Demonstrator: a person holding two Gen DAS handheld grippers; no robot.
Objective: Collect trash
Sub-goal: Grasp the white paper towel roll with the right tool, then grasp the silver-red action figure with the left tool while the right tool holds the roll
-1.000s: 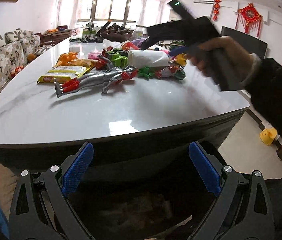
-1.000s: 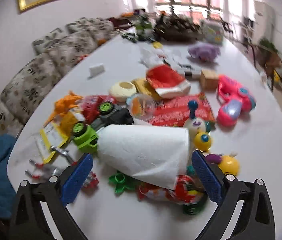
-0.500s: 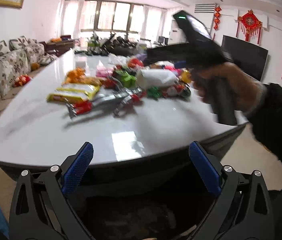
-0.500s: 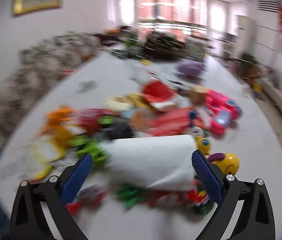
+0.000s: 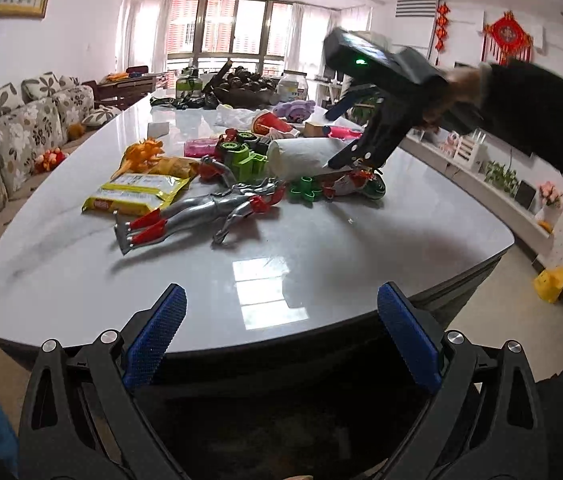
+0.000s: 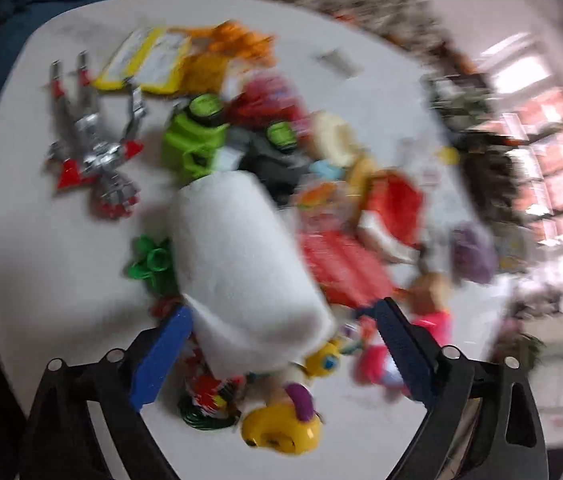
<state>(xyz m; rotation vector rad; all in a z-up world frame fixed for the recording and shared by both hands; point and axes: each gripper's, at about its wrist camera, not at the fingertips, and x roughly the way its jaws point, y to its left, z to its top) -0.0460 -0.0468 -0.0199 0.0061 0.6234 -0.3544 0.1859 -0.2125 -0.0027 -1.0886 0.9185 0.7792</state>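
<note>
— Sunlit living room, long pale worktop (image 5: pixel 81 264) heaped with toys and wrappers. Where's the trash?

— The white paper roll (image 6: pixel 241 264) lies on its side mid-pile, beside the green toy truck (image 5: pixel 241 158) and the silver action figure (image 5: pixel 217 208).

— Which claw is nearer?

— The right claw (image 6: pixel 281 356), by far. It hangs over the roll with its jaws spread wide, one blue pad either side of the near end. The roll's long axis runs away from it, slanting up-left in its blurred view.

— And the left claw (image 5: pixel 281 344)?

— Wide open and empty, at the worktop's near edge, well apart from the pile. I'd judge the right only needs to drop and squeeze.
</note>
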